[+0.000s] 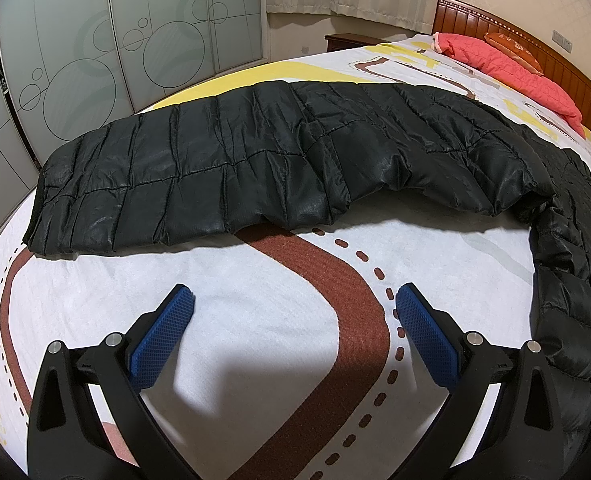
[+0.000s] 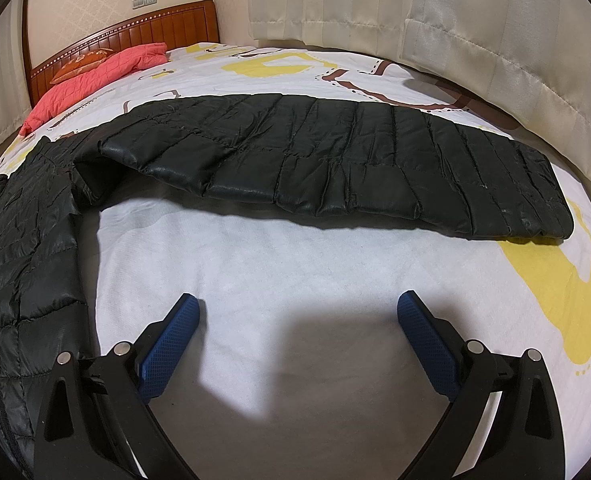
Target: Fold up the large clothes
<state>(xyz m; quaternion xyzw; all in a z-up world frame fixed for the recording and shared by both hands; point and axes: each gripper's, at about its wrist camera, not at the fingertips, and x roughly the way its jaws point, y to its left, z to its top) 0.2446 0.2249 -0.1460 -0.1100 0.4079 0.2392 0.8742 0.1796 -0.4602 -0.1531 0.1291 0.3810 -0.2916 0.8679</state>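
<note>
Both grippers hover low over the bedsheet (image 1: 255,280), jaws spread wide and empty: left gripper (image 1: 294,302), right gripper (image 2: 298,312). A black jacket (image 1: 255,160) stretches across mid-frame, perhaps sleeves outspread.

A bed sheet (image 1: 279,304) printed with brown roads and yellow patches covers the bed, a red quilted blanket (image 1: 511,66) lies by the wooden headboard (image 2: 135,26) — frosted wardrobe doors (image 1: 95,52) on one side, pale curtains (image 2: 435,12) on the other.
</note>
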